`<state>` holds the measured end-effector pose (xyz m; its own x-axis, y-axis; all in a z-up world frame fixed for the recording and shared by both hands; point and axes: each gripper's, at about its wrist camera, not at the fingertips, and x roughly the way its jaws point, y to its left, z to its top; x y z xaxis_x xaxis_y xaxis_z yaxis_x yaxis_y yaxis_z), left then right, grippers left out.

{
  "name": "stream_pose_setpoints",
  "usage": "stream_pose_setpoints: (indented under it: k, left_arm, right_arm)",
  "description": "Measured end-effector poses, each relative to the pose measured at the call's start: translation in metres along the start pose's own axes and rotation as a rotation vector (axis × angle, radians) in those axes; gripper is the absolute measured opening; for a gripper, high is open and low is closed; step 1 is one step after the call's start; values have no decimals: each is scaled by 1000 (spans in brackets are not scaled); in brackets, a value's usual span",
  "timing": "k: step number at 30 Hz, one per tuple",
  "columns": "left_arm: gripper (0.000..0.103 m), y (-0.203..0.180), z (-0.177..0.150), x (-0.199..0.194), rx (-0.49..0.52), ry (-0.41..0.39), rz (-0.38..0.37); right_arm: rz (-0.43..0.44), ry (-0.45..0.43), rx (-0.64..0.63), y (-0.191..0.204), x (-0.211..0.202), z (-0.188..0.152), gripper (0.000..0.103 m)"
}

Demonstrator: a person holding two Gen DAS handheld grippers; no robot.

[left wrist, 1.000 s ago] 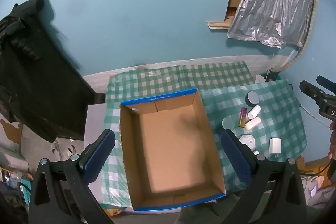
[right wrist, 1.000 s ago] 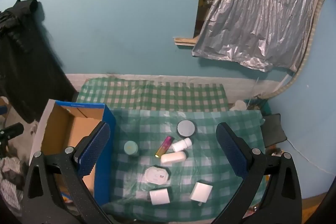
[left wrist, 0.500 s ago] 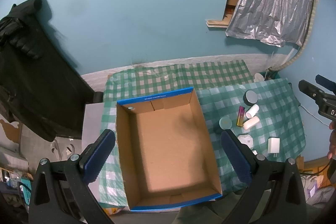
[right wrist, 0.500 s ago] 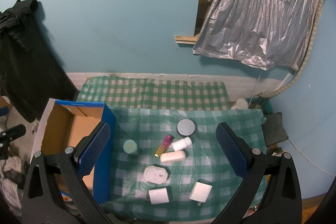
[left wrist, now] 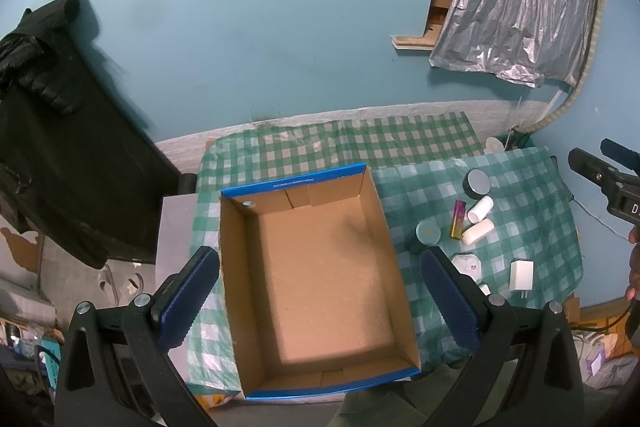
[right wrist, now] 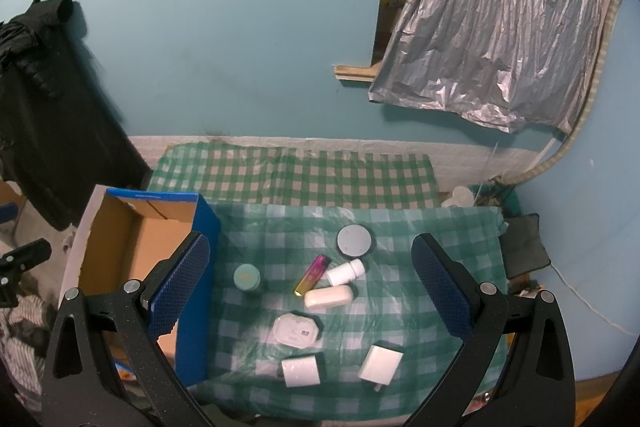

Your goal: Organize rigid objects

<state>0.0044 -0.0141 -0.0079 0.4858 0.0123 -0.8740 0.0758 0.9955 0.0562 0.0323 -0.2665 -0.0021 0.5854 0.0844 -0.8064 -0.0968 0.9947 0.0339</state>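
An empty cardboard box with blue rim point(left wrist: 320, 275) point(right wrist: 132, 247) sits on the left of a green checked table point(right wrist: 296, 183). Right of it lie several small objects: a dark round jar point(right wrist: 354, 240), a pink-yellow lighter point(right wrist: 312, 274), a white bottle point(right wrist: 345, 271), a white oval case point(right wrist: 328, 297), a teal-lidded jar point(right wrist: 247, 277), a white octagonal case point(right wrist: 297, 331), a white cube point(right wrist: 301, 371) and a white charger point(right wrist: 380, 365). My left gripper point(left wrist: 320, 303) is open high above the box. My right gripper point(right wrist: 312, 291) is open high above the objects.
A blue wall stands behind the table. A black jacket point(left wrist: 44, 131) hangs at the left. A silver foil sheet point(right wrist: 492, 39) hangs at the right. The right gripper's body point(left wrist: 608, 179) shows at the right edge of the left wrist view.
Both views have shifted only slightly; the left gripper drifted a little so the box sits somewhat further left in view. Nothing was grasped or moved.
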Motion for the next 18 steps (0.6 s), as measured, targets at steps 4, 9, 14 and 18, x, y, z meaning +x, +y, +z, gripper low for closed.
stream_pose_setpoints:
  k: [4, 9, 14, 18]
  left_arm:
    - [101, 1, 0, 0, 1, 0, -1]
    - [101, 1, 0, 0, 2, 1, -2]
    - [101, -3, -5, -1, 15, 1, 3]
    - [101, -1, -8, -2, 20, 0, 9]
  right_arm:
    - [0, 2, 1, 0, 0, 1, 101]
    - [1, 5, -1, -1, 0, 0, 101]
    - [0, 9, 1, 0, 0, -3, 101]
    - [1, 10, 1, 0, 0, -3, 101]
